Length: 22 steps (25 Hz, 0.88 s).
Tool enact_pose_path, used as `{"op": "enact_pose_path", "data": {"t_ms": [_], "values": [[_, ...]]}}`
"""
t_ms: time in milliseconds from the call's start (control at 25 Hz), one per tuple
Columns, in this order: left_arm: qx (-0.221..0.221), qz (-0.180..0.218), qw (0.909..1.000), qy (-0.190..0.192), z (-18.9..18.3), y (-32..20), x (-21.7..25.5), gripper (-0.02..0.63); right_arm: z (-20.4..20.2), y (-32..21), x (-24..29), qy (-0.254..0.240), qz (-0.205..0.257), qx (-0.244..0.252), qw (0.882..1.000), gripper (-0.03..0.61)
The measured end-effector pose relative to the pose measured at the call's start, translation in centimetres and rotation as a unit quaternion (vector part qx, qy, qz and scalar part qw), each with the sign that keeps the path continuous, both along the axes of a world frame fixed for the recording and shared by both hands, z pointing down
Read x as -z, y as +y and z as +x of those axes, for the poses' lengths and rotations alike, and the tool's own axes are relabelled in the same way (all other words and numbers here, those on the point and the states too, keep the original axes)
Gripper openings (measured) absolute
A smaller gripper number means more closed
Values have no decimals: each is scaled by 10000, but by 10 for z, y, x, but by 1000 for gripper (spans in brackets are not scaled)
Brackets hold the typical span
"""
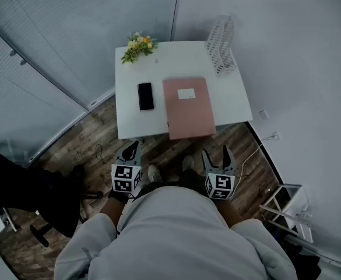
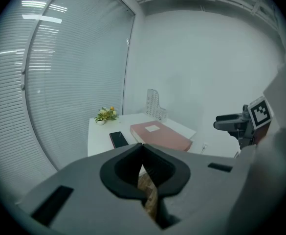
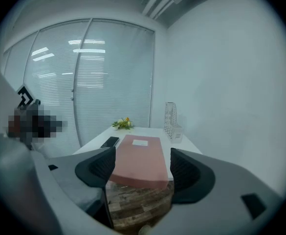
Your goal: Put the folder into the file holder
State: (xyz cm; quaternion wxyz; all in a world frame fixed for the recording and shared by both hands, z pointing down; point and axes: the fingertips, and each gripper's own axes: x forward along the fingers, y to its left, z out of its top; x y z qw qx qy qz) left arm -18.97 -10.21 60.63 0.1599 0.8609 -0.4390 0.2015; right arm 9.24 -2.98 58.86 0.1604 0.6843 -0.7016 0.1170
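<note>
Left tongs, low in the frame, jaws pressed together and empty. Right tongs beside them, jaws wide apart, nothing between. Both hang short of the table. At centre the pink folder lies flat, its near edge overhanging, probably the best bite for the open jaws. Upper right stands the file holder. Tip the folder upright before sliding it in.
</note>
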Motion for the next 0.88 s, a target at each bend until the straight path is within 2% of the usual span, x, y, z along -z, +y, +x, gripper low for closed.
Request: {"op": "enact_pose_path", "data": {"t_ms": [120, 240, 320, 400, 480, 640, 760, 880], "values": [[5, 45, 10000, -78, 1, -13, 2, 9, 7, -15, -15, -475, -130, -230, 9985, 364], [105, 64, 9998, -128, 2, -21, 6, 9, 16, -28, -37, -1079, -380, -477, 9923, 364], [171, 41, 9996, -200, 3, -23, 8, 9, 25, -34, -54, -1646, -615, -719, 9818, 367], [240, 23, 9993, -282, 3, -26, 9, 9, 34, -40, -73, -2313, -871, -1031, 9635, 375], [298, -9, 9989, -358, 3, -29, 8, 9, 42, -45, -95, -3010, -1116, -1396, 9367, 384], [422, -98, 9977, -513, 2, -33, 5, 9, 52, -52, -142, -4409, -1492, -2100, 8598, 400], [524, -147, 9967, -607, -1, -35, 3, 9, 48, -60, -169, -5129, -1568, -2267, 8130, 405], [604, -231, 9952, -730, -7, -34, 1, 9, 38, -73, -184, -5953, -1364, -2276, 7585, 405]]}}
